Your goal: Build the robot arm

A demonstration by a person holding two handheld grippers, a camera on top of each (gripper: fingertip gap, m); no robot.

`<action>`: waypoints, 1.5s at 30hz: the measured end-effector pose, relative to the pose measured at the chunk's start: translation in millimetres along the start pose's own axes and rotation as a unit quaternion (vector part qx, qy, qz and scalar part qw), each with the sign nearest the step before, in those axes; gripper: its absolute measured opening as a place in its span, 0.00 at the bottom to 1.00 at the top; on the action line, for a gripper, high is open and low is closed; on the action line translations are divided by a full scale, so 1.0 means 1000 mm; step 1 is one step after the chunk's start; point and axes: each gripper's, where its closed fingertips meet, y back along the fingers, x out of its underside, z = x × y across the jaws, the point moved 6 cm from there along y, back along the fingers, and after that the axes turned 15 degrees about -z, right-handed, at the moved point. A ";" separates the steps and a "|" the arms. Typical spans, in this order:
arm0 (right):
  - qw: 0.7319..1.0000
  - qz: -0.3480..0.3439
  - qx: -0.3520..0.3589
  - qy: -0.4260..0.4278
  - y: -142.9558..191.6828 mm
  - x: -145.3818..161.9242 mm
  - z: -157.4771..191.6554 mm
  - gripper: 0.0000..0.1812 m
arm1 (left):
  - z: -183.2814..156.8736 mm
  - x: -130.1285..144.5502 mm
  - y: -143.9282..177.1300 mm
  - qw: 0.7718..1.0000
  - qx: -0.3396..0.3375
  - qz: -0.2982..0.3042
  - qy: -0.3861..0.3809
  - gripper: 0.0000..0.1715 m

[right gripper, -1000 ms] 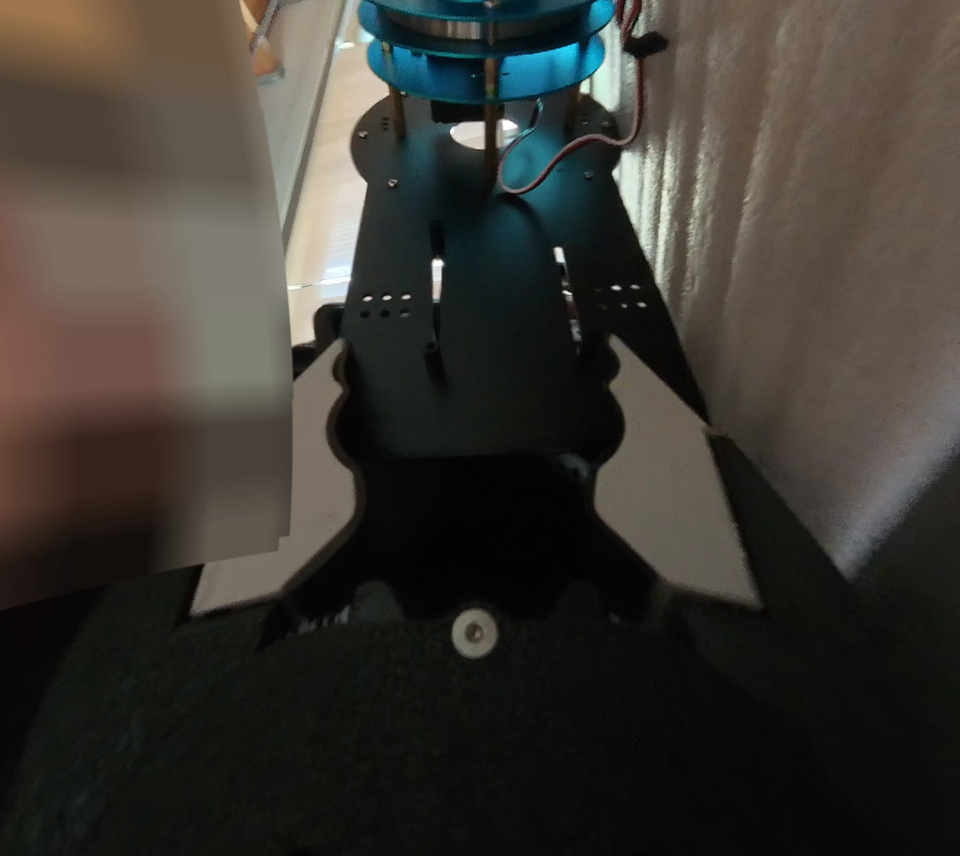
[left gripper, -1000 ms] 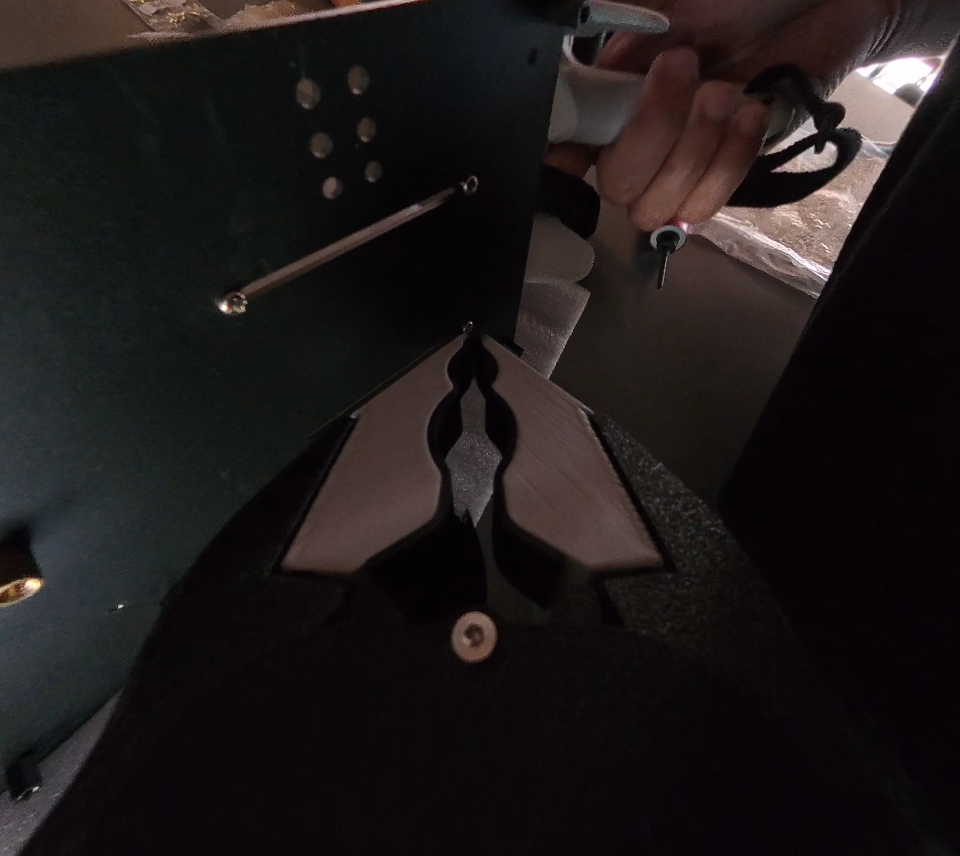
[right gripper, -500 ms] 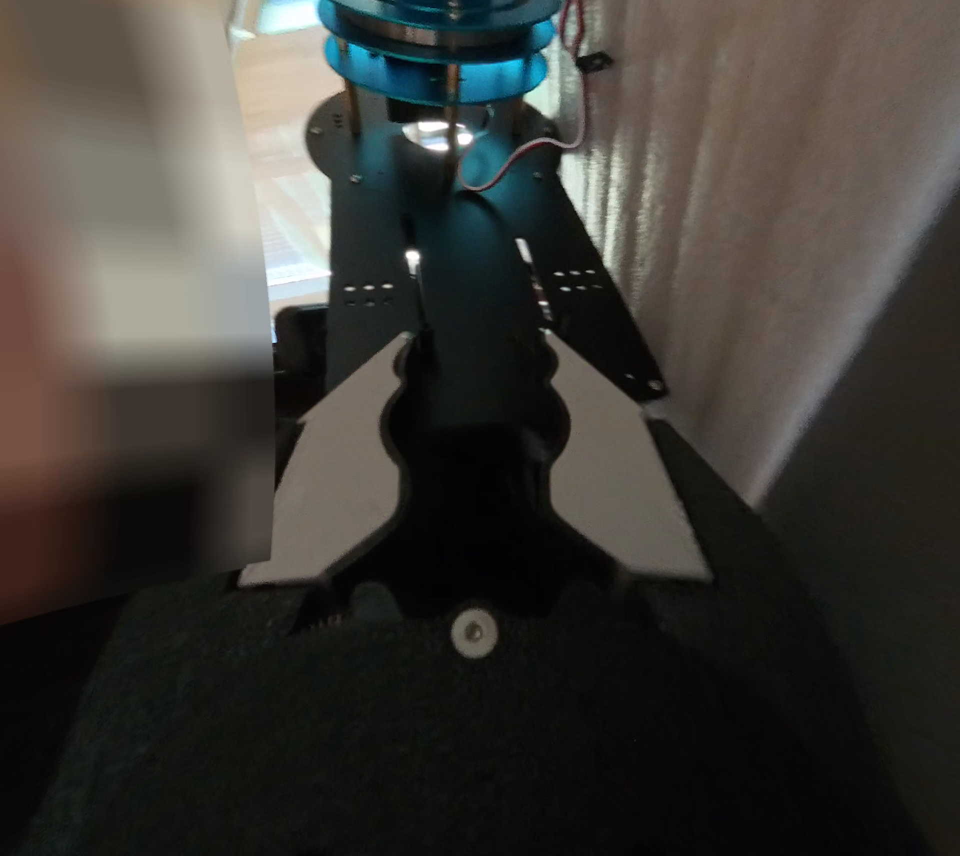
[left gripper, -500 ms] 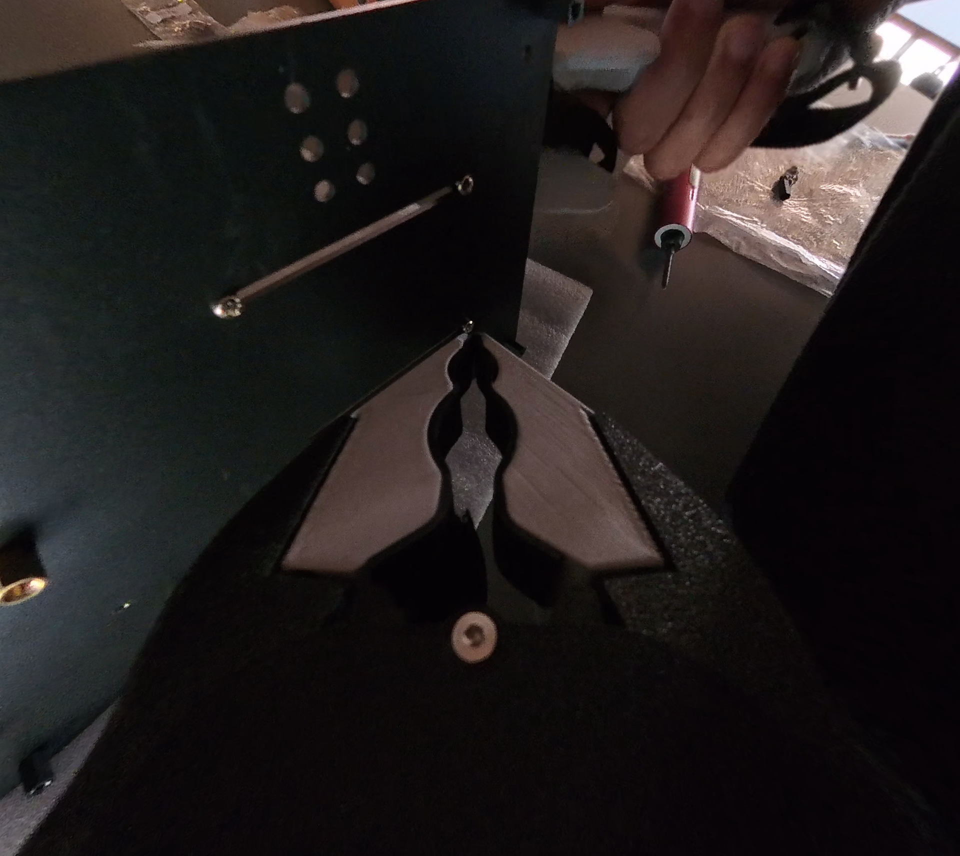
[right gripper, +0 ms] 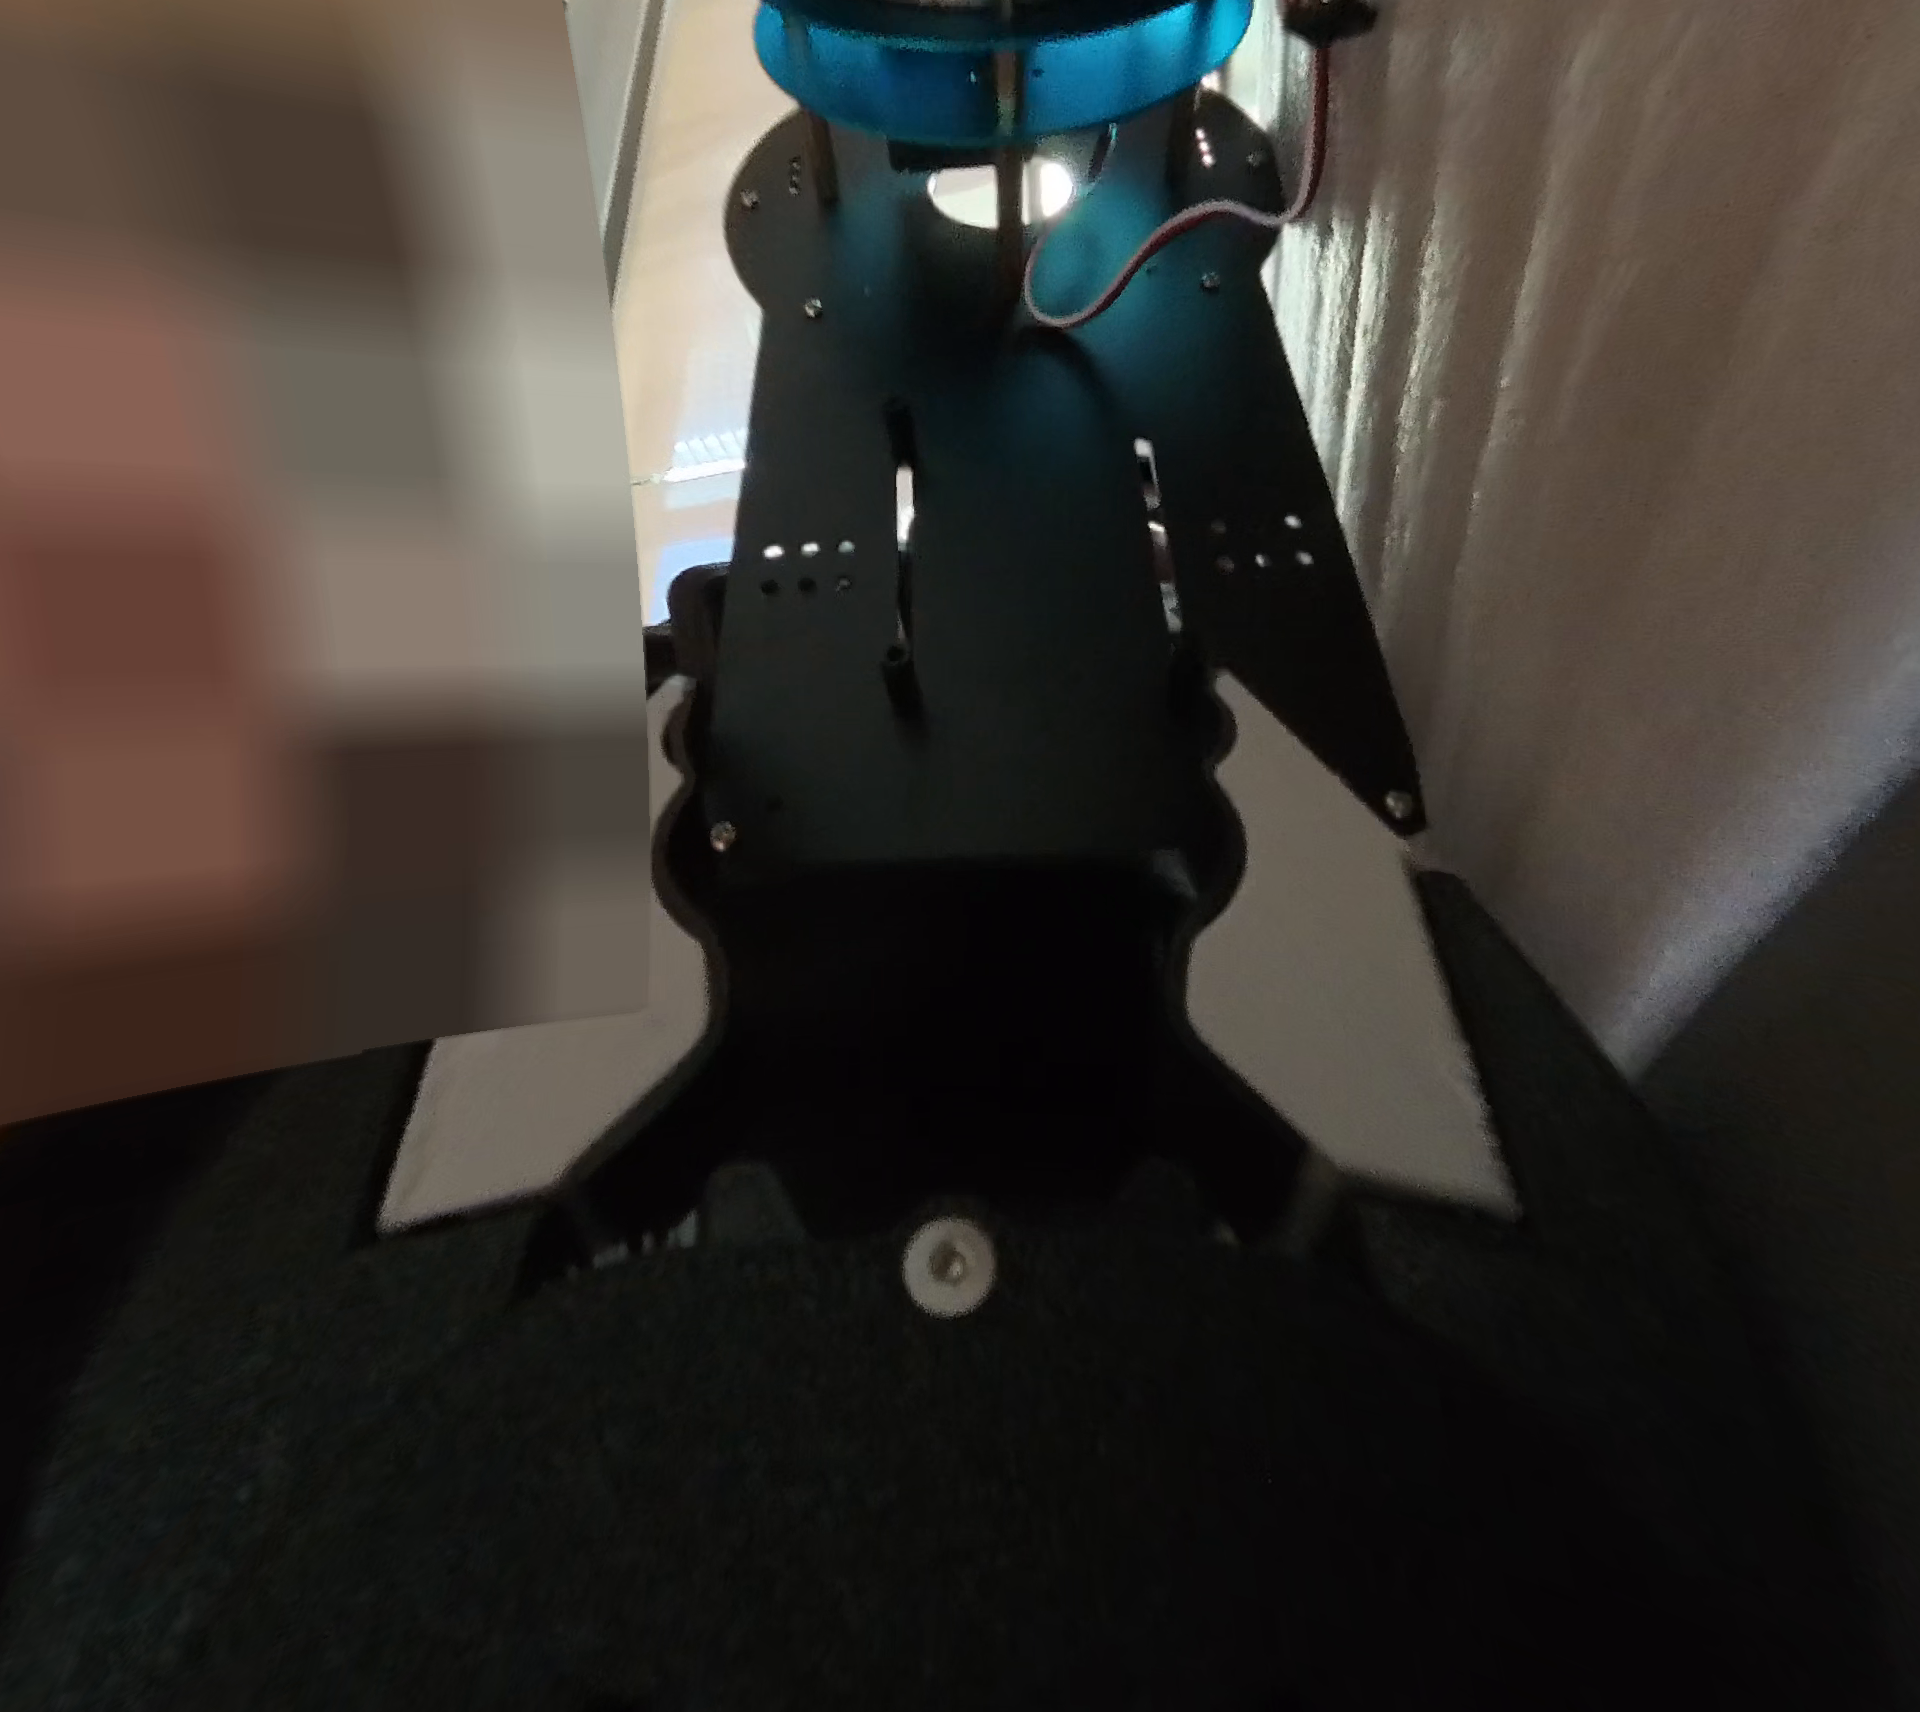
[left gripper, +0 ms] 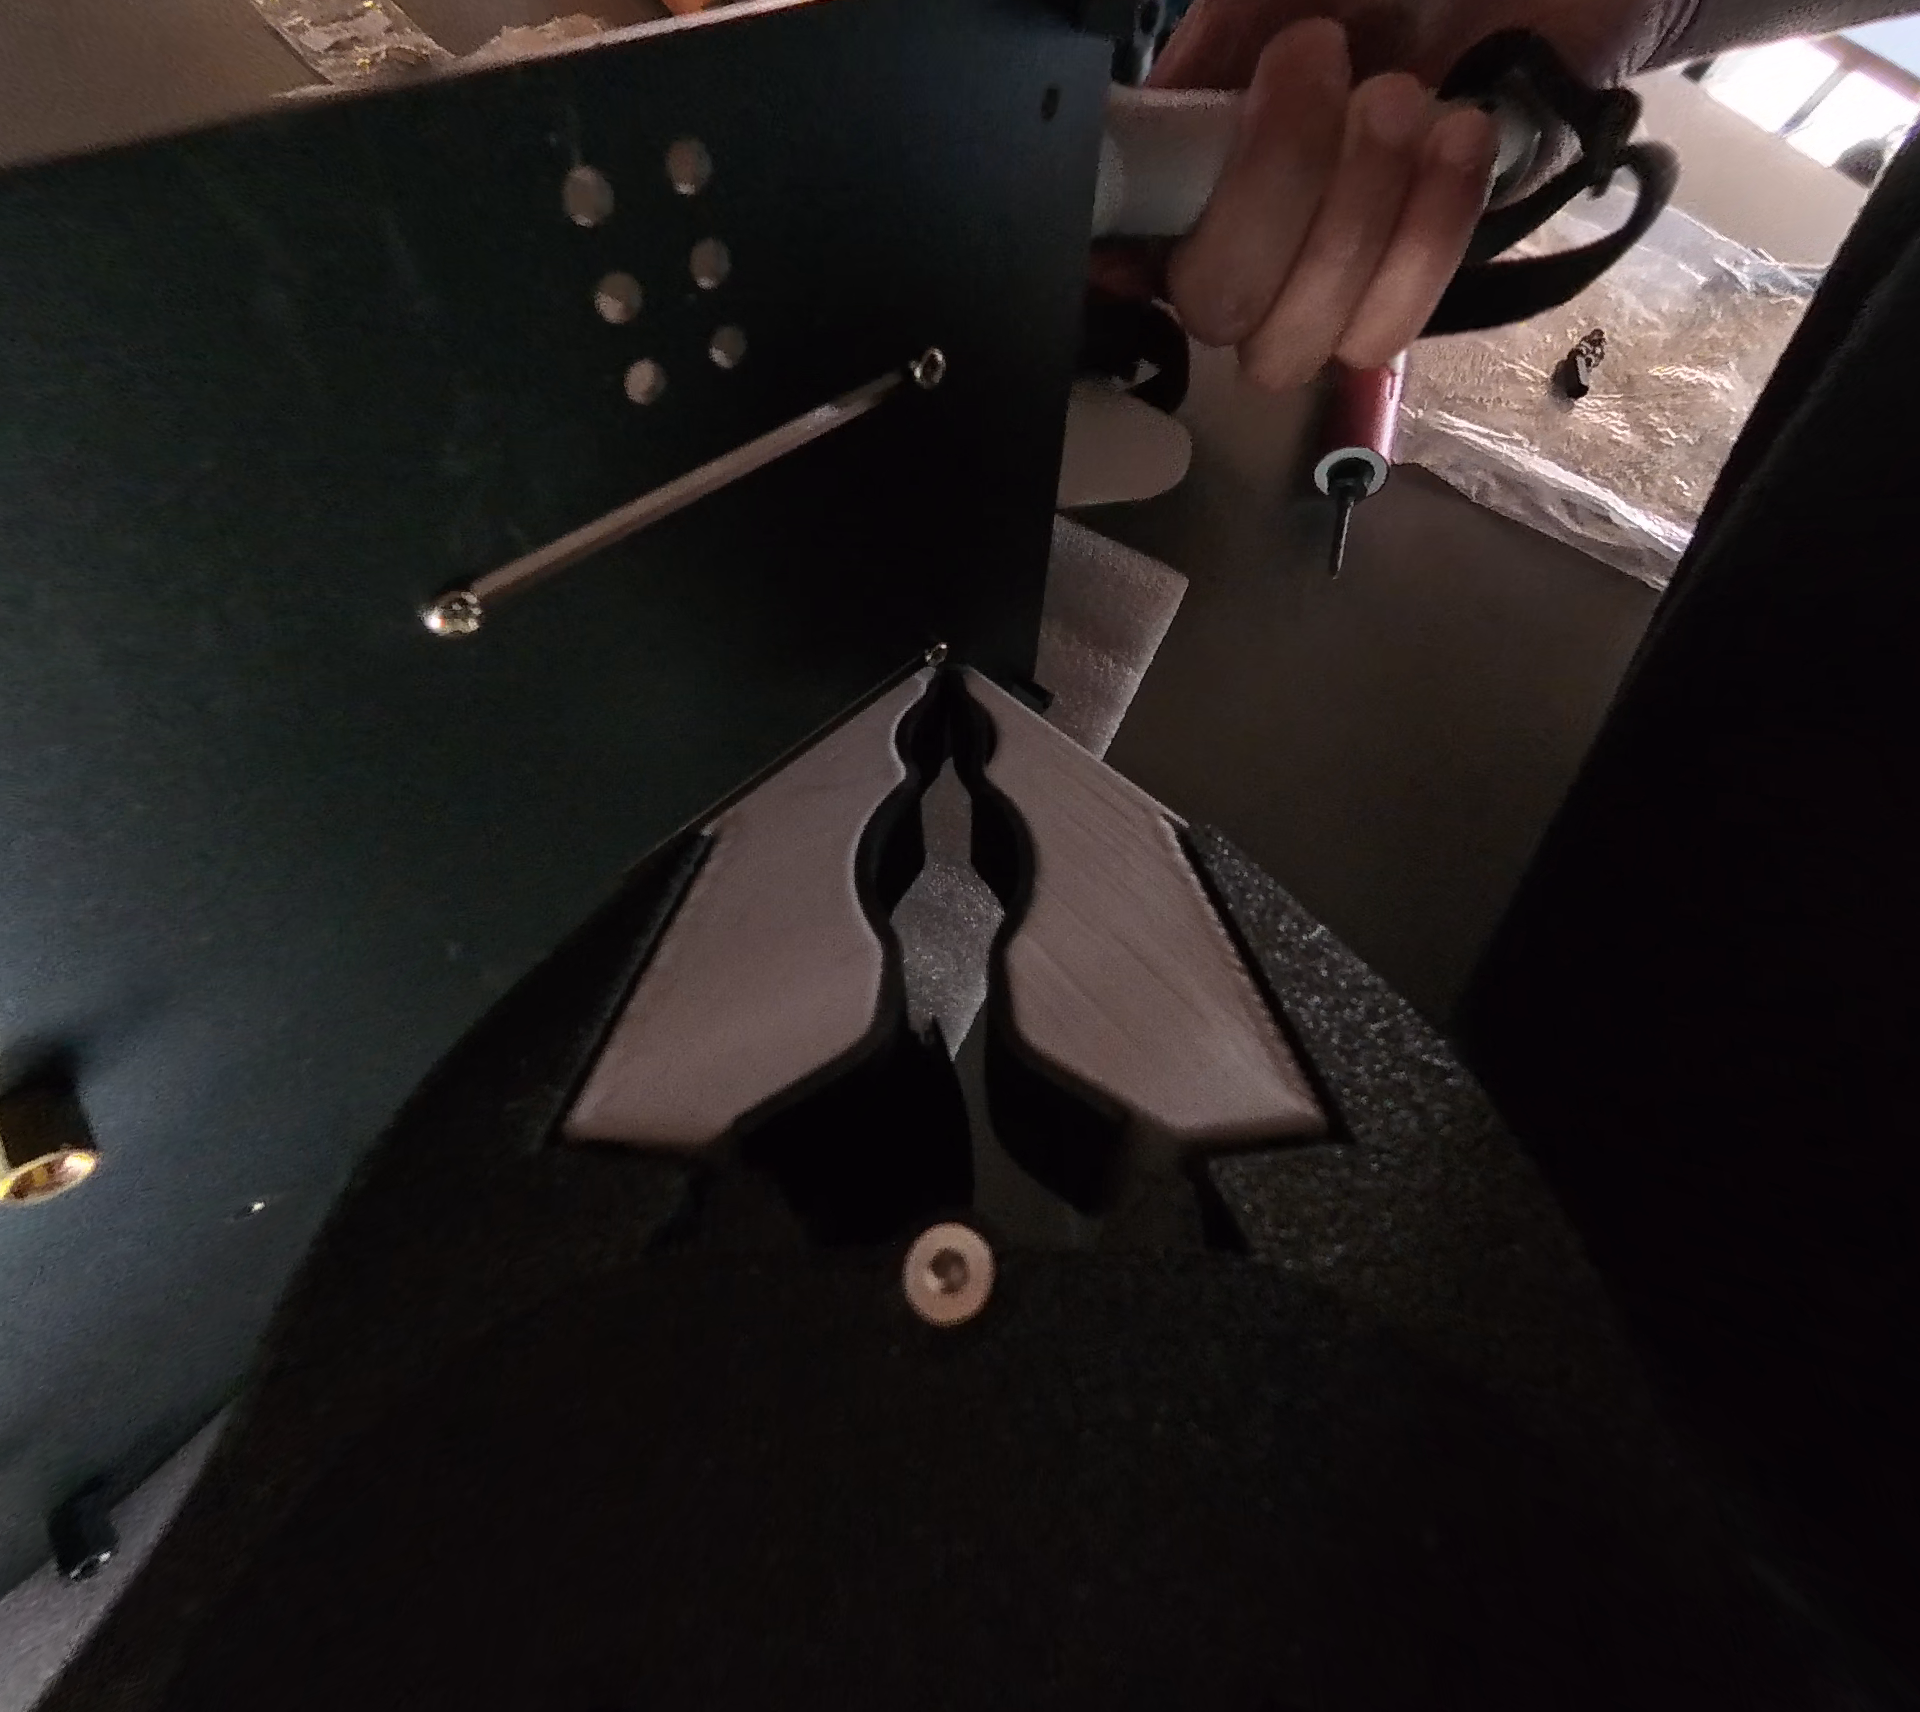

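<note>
Two hand-held grippers hold one black chassis plate (right gripper: 997,623). Our right hand-held gripper (right gripper: 951,789), jaws spread wide, straddles its near end, the plate's long axis running straight ahead; our left hand-held gripper (left gripper: 940,686) pinches its lower edge.
</note>
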 end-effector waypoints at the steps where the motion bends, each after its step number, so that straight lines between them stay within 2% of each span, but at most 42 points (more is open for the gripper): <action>1: 1.000 0.005 0.003 0.003 0.001 0.001 0.000 0.49 | 0.000 0.000 0.000 1.000 0.000 0.000 0.000 0.00; 2: 1.000 0.002 0.009 0.003 0.003 0.000 -0.002 0.49 | 0.000 0.000 0.000 1.000 0.001 0.000 0.000 0.00; 4: 1.000 -0.016 0.014 0.009 0.002 -0.005 -0.008 0.54 | 0.000 0.000 0.000 1.000 0.000 0.000 -0.002 0.00; 7: 0.999 -0.006 -0.038 -0.021 -0.008 -0.004 -0.004 0.55 | 0.000 0.000 0.000 1.000 0.000 0.001 -0.005 0.00; 12: 1.000 0.001 -0.019 0.006 0.001 0.003 0.006 0.56 | 0.000 0.000 0.000 1.000 -0.001 -0.001 -0.001 0.00; 13: 1.000 -0.002 -0.018 0.012 0.003 0.003 0.007 0.47 | 0.000 0.000 0.000 1.000 0.000 -0.001 -0.001 0.00; 16: 1.000 -0.004 0.016 0.016 0.001 -0.001 -0.008 0.54 | 0.000 0.000 0.000 1.000 0.001 -0.001 -0.003 0.00; 19: 0.999 -0.005 -0.042 -0.014 -0.010 -0.002 -0.004 0.56 | 0.000 0.000 0.000 1.000 0.002 0.000 -0.007 0.00; 23: 1.000 -0.002 -0.021 0.007 -0.001 0.002 0.003 0.57 | 0.001 0.000 0.000 1.000 0.000 -0.002 -0.004 0.00; 25: 1.000 -0.004 -0.012 0.015 0.003 0.003 0.003 0.48 | 0.000 0.000 0.000 1.000 0.000 -0.002 -0.005 0.00; 27: 1.000 -0.012 0.005 0.015 0.001 -0.002 -0.007 0.53 | 0.000 0.000 0.000 1.000 0.000 -0.001 -0.007 0.00; 31: 0.998 -0.020 -0.054 -0.013 -0.009 -0.003 -0.002 0.54 | 0.000 0.001 0.000 1.000 0.001 -0.001 -0.011 0.00; 36: 0.999 -0.027 -0.037 0.003 0.007 0.004 0.007 0.55 | 0.000 0.001 0.000 1.000 0.000 -0.002 -0.010 0.00; 39: 0.999 -0.031 -0.006 0.008 0.002 0.000 -0.008 0.54 | 0.000 0.001 0.000 1.000 0.001 -0.001 -0.014 0.00; 42: 0.998 -0.028 -0.052 -0.017 -0.009 0.000 -0.004 0.58 | 0.000 0.001 0.000 1.000 0.001 0.000 -0.017 0.00; 45: 0.998 -0.022 -0.054 0.003 -0.002 0.004 0.006 0.61 | 0.000 0.000 0.000 1.000 0.000 -0.004 -0.016 0.00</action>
